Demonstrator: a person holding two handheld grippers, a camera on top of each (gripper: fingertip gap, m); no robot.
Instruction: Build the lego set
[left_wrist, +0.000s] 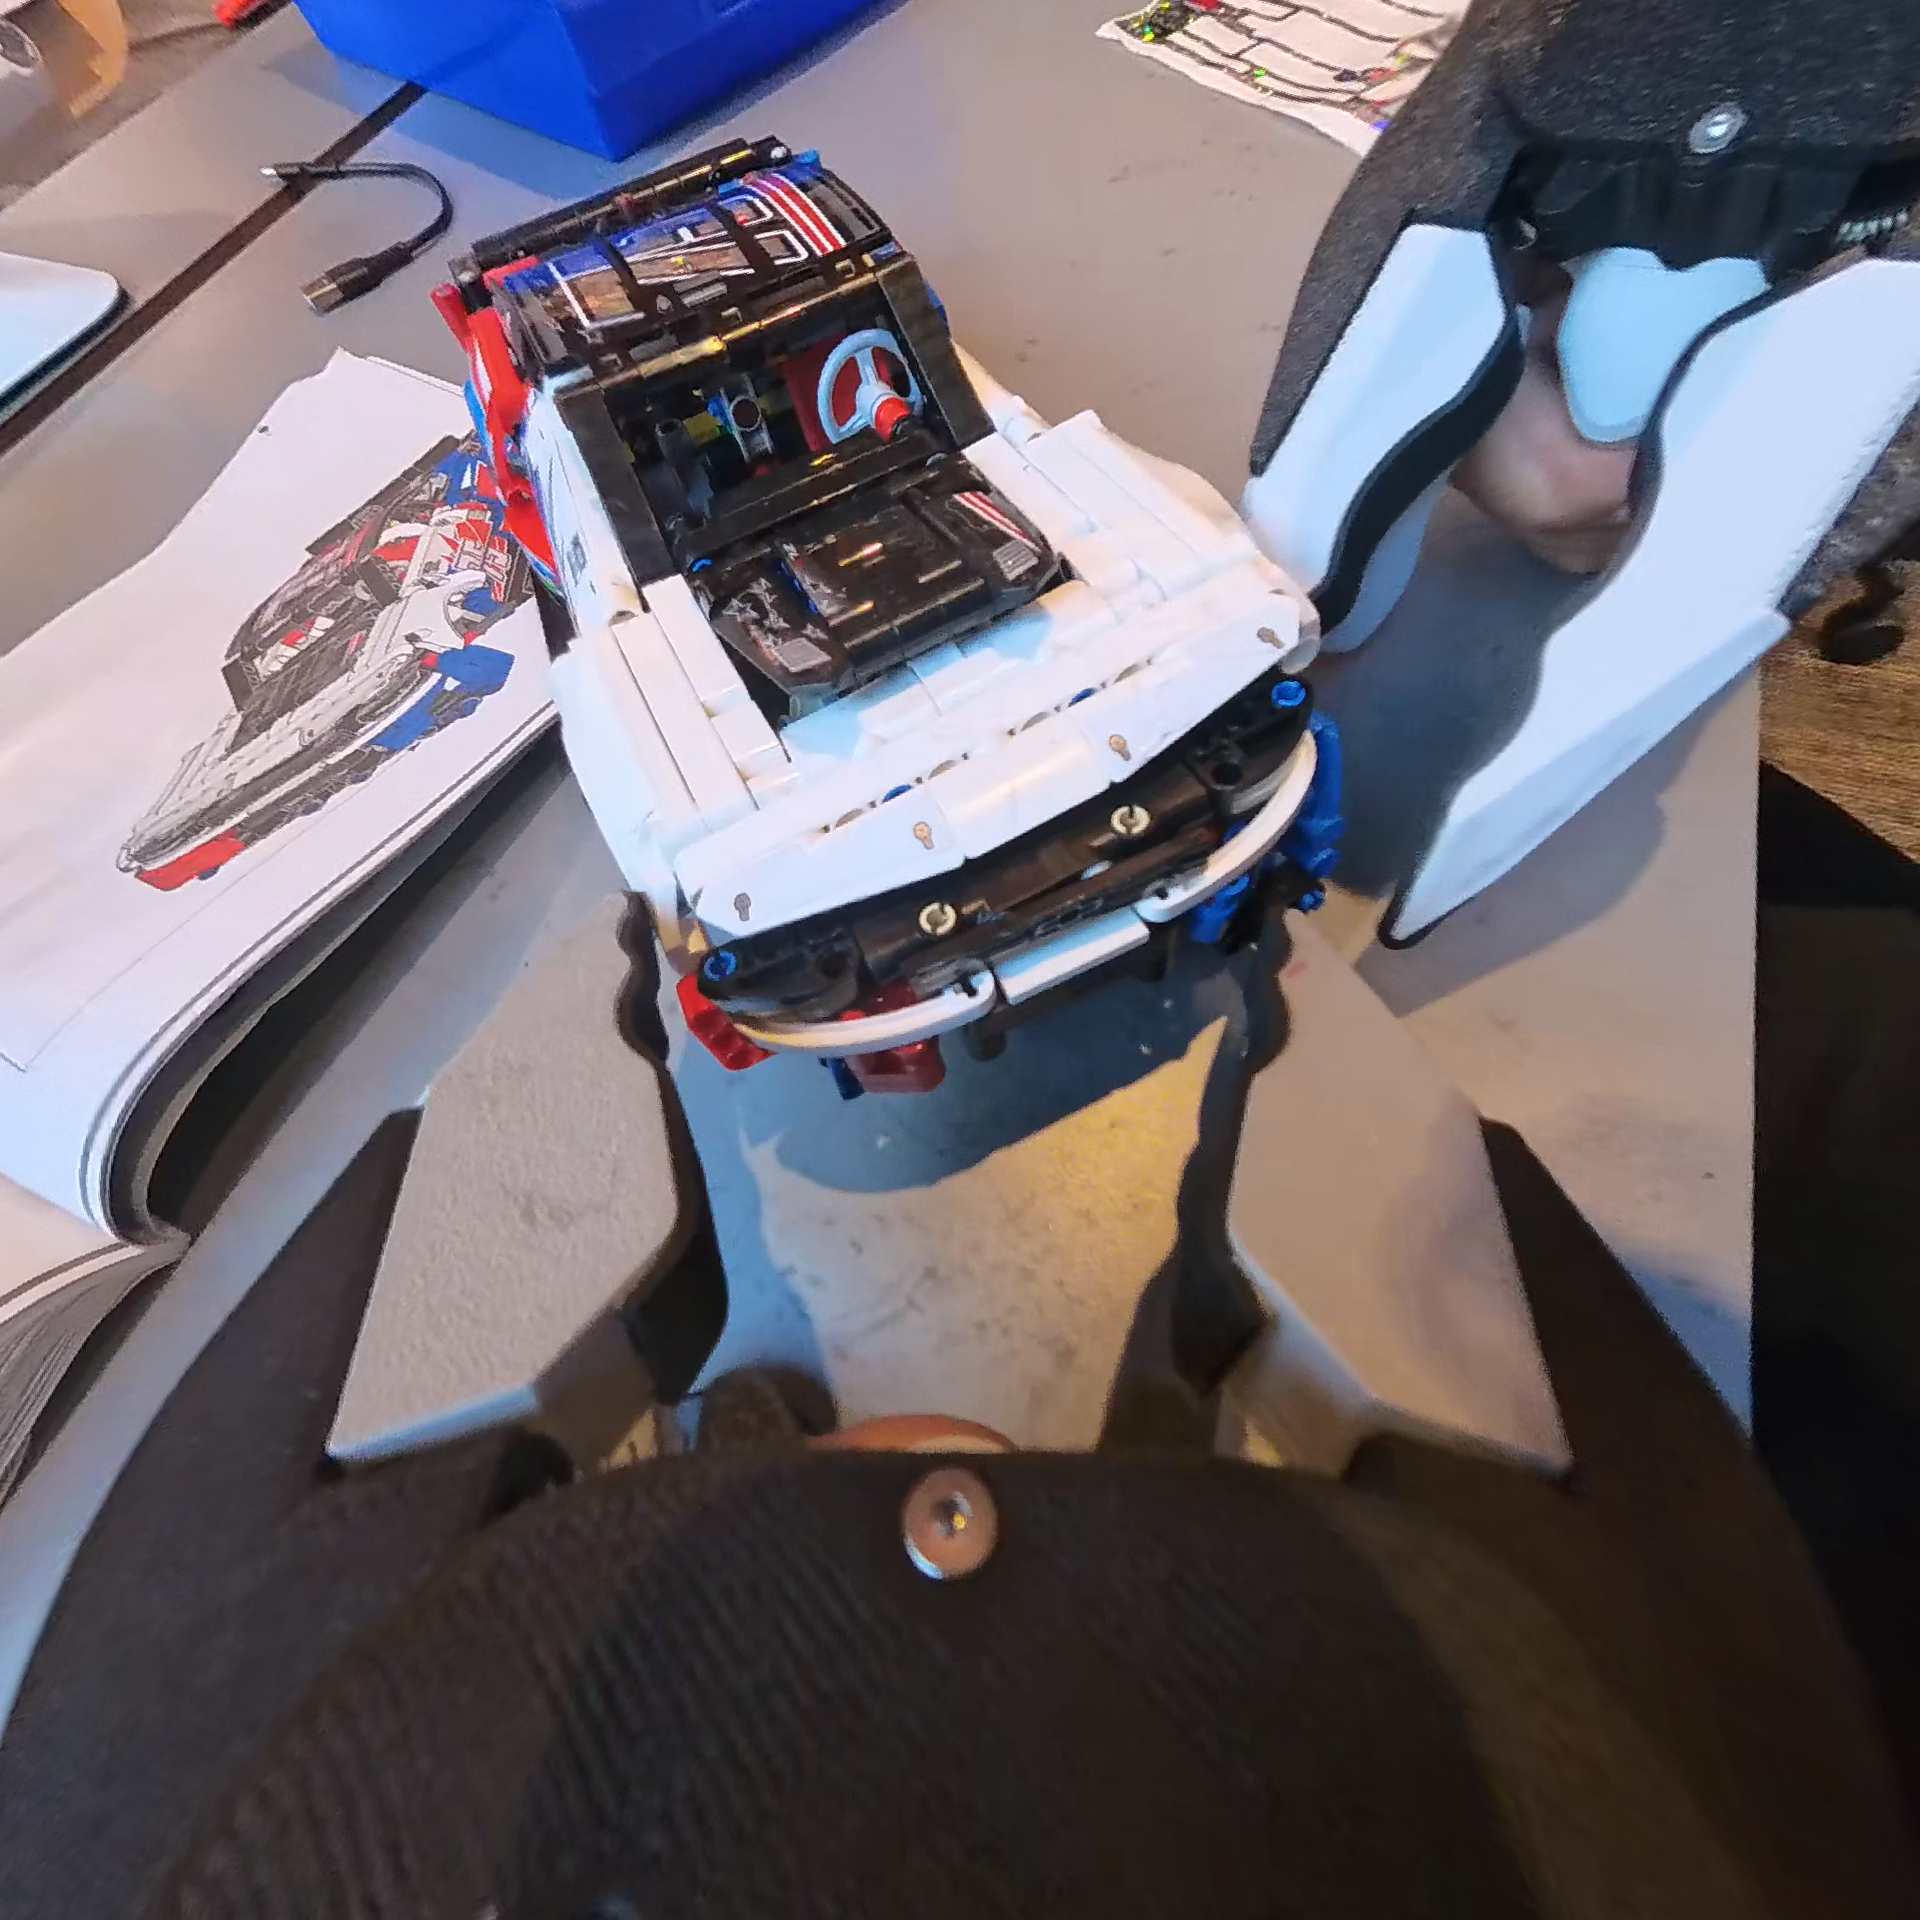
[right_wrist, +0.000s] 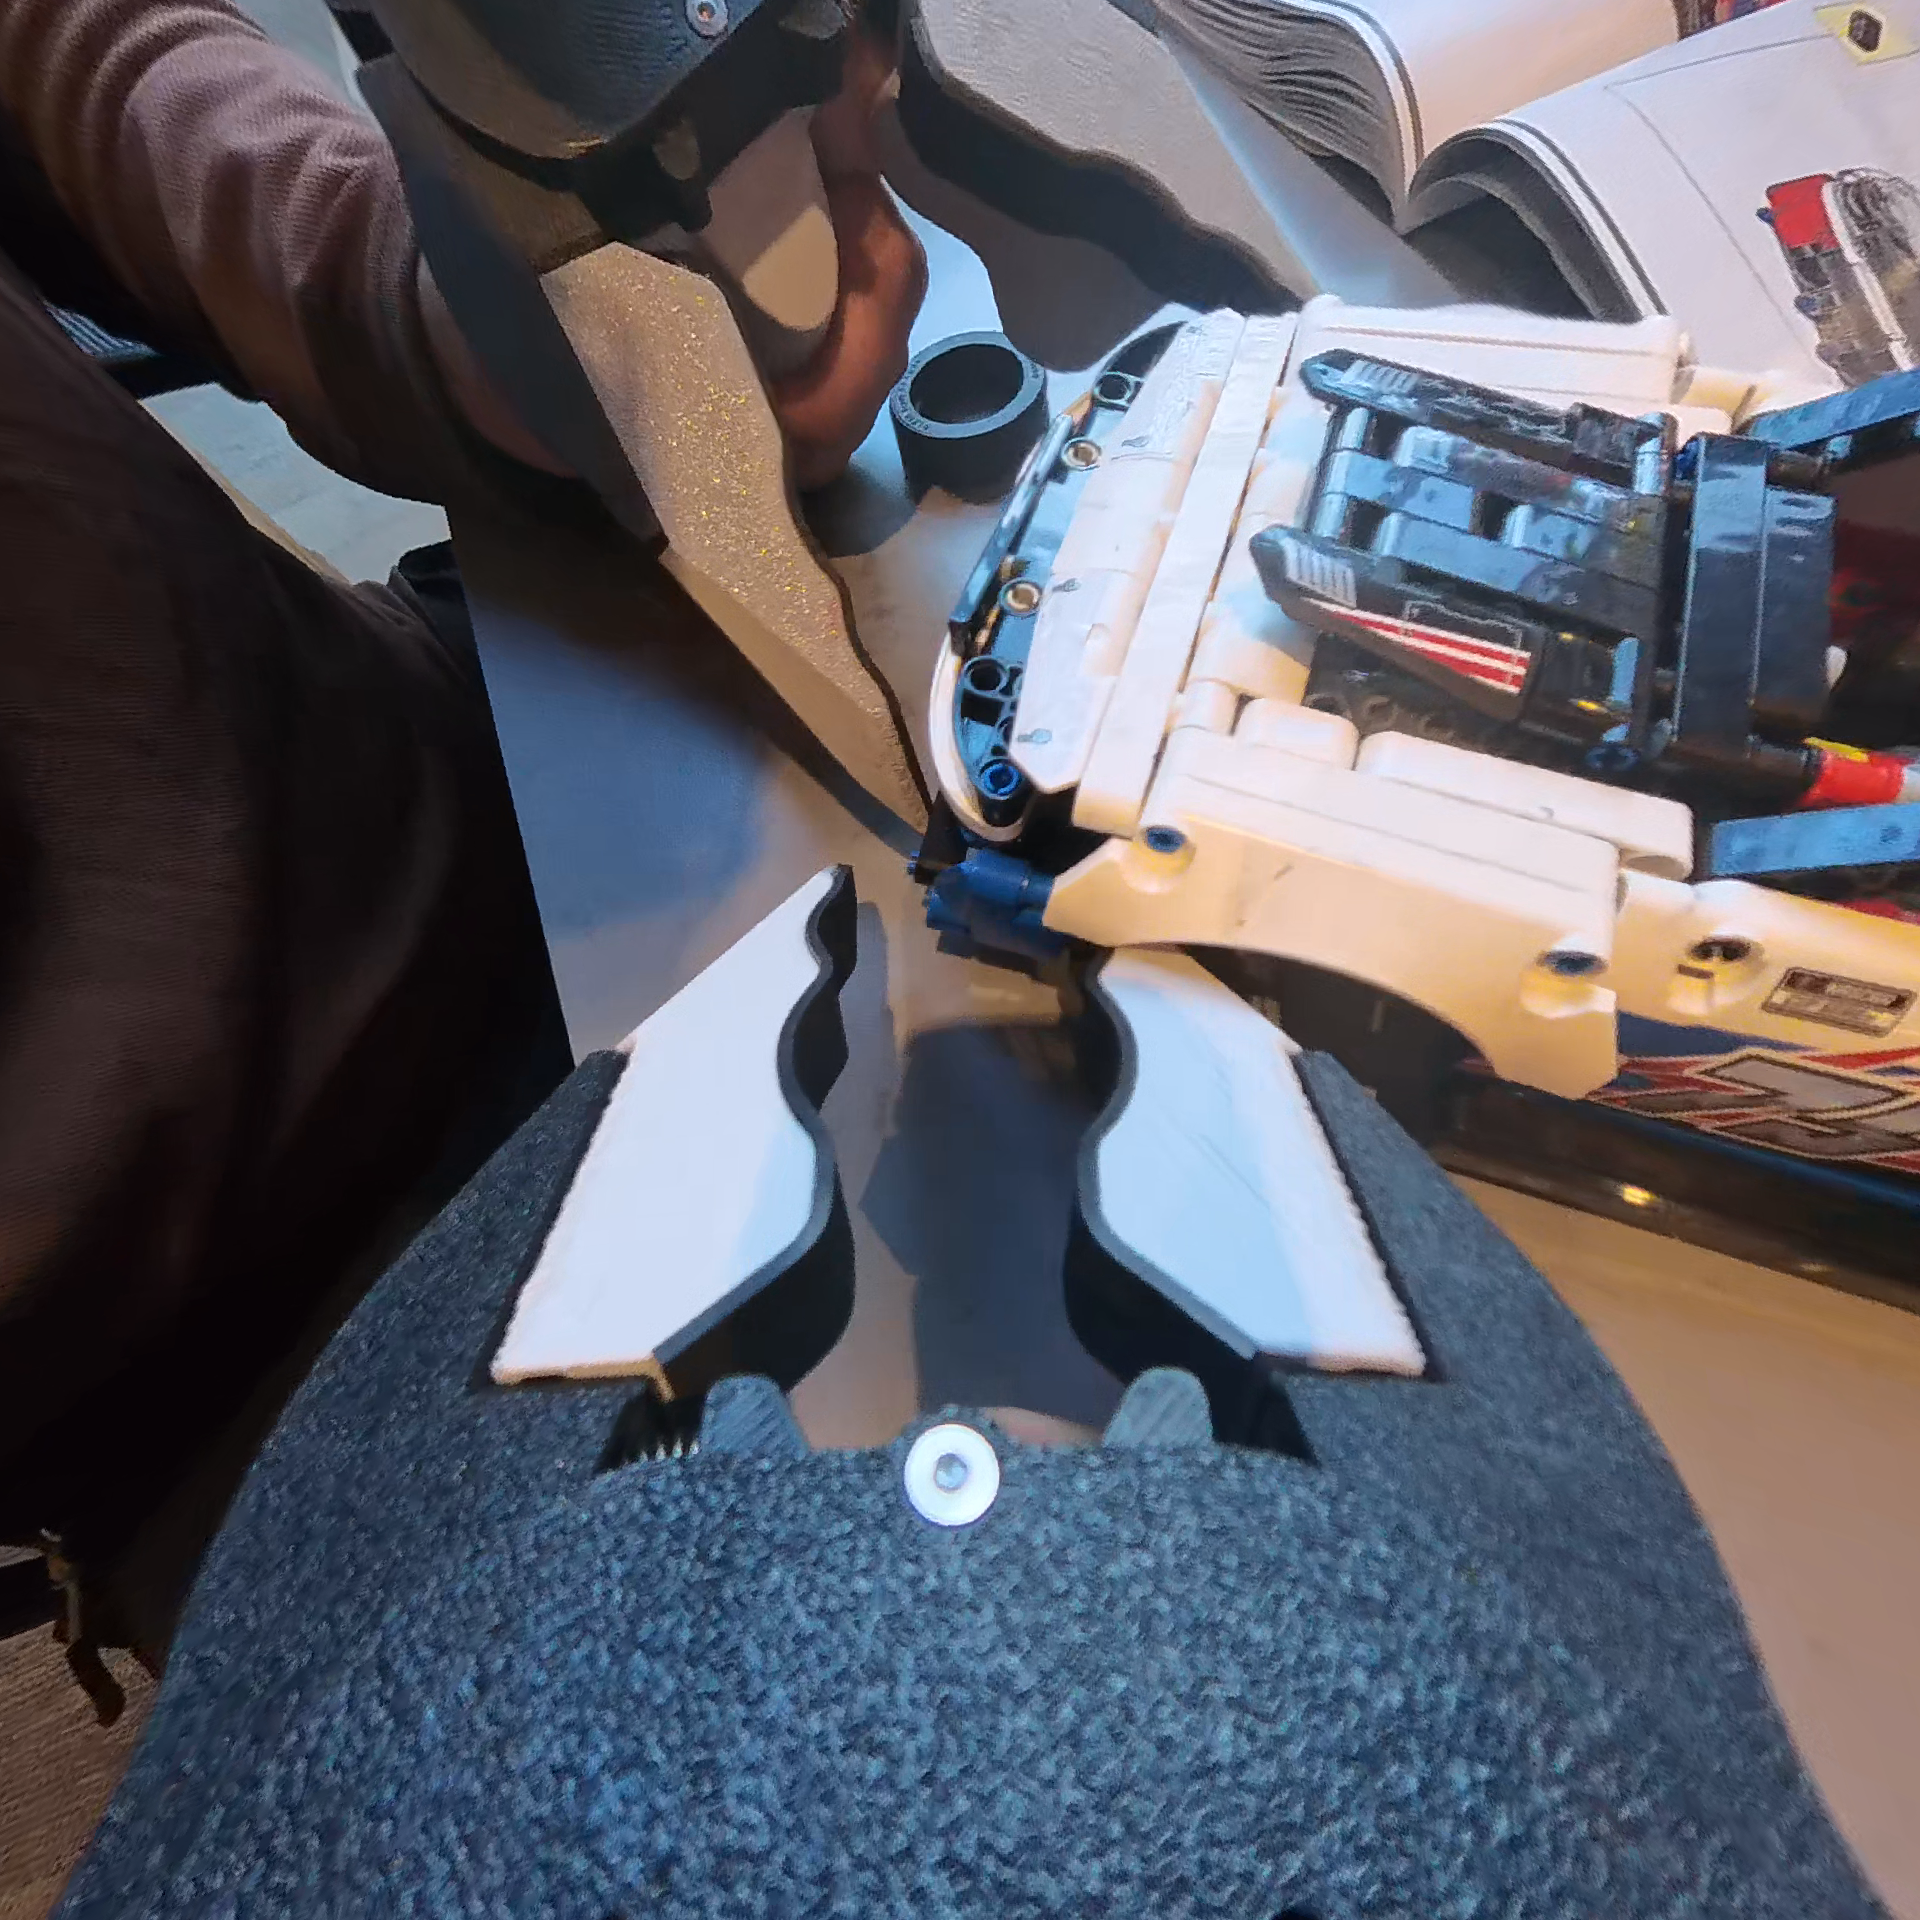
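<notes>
A white lego car (left_wrist: 935, 644) with a black hood and red and blue trim stands on the grey table (left_wrist: 1507, 1039), nose toward me. My left gripper (left_wrist: 956, 935) has grey fingers spread wide on both sides of the front bumper, and both tips touch it. It also shows in the right wrist view, where one of its fingers (right_wrist: 727, 468) meets the car (right_wrist: 1299, 831) at its front corner. My right gripper (right_wrist: 971, 925) is open and empty, its white fingers just short of the blue piece (right_wrist: 987, 894) at that corner. It also shows in the left wrist view (left_wrist: 1366, 784).
An open instruction booklet (left_wrist: 260, 675) lies left of the car. A loose black tyre (right_wrist: 971, 426) sits by the car's nose. A blue box (left_wrist: 582, 62), a black cable (left_wrist: 384, 239) and a sticker sheet (left_wrist: 1278, 52) lie behind. The table edge (left_wrist: 1756, 1039) runs close on the right.
</notes>
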